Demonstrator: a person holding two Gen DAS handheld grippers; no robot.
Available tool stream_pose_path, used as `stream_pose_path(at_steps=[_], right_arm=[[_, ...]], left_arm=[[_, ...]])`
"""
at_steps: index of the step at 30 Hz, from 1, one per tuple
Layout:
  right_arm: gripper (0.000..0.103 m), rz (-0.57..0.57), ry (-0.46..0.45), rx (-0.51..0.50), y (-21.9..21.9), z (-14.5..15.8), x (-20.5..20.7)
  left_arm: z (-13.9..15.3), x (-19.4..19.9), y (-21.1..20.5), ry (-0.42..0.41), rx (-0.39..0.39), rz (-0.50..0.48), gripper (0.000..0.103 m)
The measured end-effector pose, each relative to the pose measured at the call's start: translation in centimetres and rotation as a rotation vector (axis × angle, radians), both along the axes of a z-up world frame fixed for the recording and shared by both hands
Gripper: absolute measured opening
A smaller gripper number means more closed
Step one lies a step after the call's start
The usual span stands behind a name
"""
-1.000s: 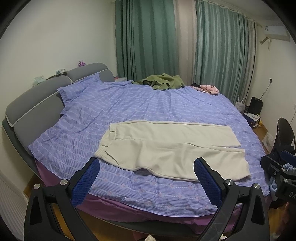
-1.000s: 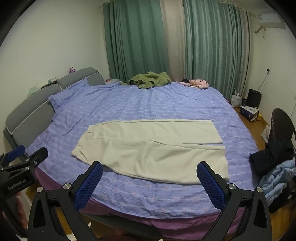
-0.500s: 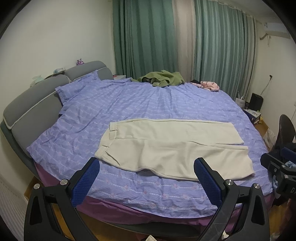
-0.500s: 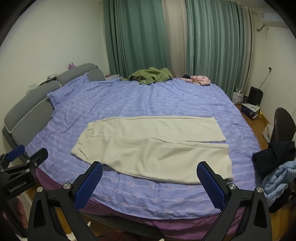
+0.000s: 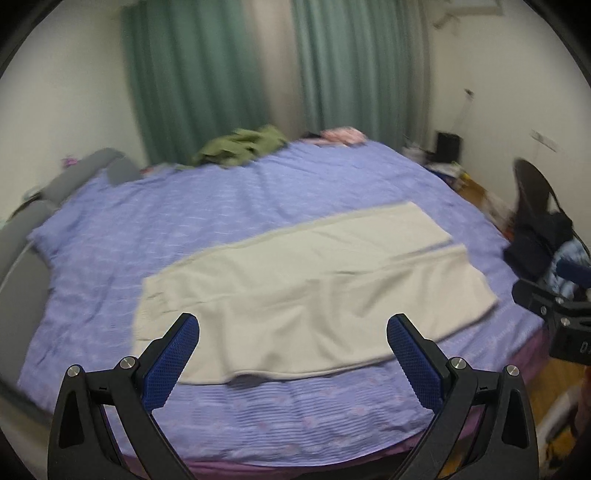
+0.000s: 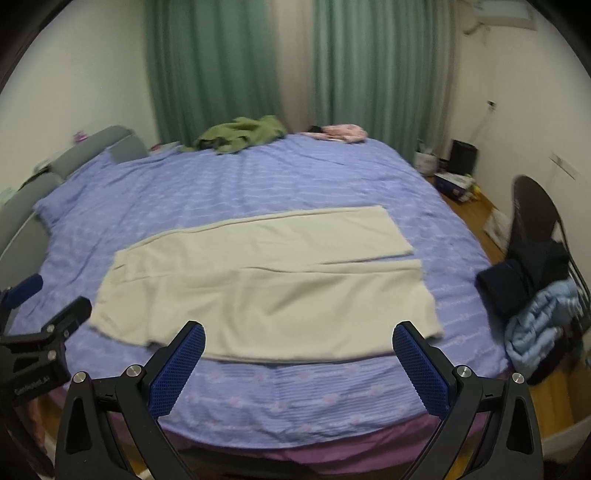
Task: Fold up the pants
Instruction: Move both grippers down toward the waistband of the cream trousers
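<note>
A bedroom in a home — a wide bed (image 6: 258,177) with a purple patterned cover and a grey padded headboard (image 6: 33,199) fills most of the room. Green curtains (image 6: 221,66) hang floor-length behind it, an air conditioner (image 6: 506,14) sits high on the pale wall, and the floor (image 6: 476,214) is wood. Lived-in clutter confirms it — a green garment (image 6: 240,138) and a pink one (image 6: 343,132) lie on the far side of the bed, and clothes are heaped on a chair (image 6: 532,206).
</note>
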State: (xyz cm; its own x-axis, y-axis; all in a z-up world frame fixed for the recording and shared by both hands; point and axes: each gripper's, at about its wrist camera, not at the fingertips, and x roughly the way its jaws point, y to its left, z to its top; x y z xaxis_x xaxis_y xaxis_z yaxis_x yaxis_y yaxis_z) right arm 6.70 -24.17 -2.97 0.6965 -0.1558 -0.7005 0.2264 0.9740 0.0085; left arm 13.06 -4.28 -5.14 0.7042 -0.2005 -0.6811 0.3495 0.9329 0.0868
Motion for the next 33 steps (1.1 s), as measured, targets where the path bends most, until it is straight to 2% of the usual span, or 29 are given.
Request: stream_pose_path(at_steps=[3,7,12,14,19,26,29,33], right_arm=[[0.103,-0.05,0.021,0.021,-3.1,-1.5,0.8],[0.103,-0.08,0.049,0.075,-8.2,-4.4,1.8],[0.101,-0.092,0.087,0.196,-15.8,-10.0,3.6],[0.094,-0.115,0.114,0.233,-18.3,-12.3,4.2],[0.086,-0.179,0.17,0.332,-23.8,-18.1,5.9],[0.069,-0.265,0.209,0.502,-28.5,-24.4,6.8],[0.064,-0.307,0.219,0.586,-29.9,-26.4,6.9],[0.064,-0.373,0.212,0.678,-31.8,-28.4,7.5]], left_arm=[[-1.7,1.3,-4.1,0.05,-0.005,-0.061,0.103],[-4.2,2.3,-10.1,0.082,0.011,-0.077,0.103],[-9.0,3.2,-18.2,0.131,0.057,-0.081,0.103],[-10.8,3.6,-20.6,0.159,0.071,-0.102,0.103],[-15.1,4.8,-26.6,0.193,0.143,-0.14,0.103],[-18.0,7.1,-31.2,0.221,0.169,-0.138,0.103],[-18.3,7.5,-32.6,0.214,0.182,-0.143,0.103],[-18.5,7.8,-33.4,0.221,0.189,-0.149,0.103]])
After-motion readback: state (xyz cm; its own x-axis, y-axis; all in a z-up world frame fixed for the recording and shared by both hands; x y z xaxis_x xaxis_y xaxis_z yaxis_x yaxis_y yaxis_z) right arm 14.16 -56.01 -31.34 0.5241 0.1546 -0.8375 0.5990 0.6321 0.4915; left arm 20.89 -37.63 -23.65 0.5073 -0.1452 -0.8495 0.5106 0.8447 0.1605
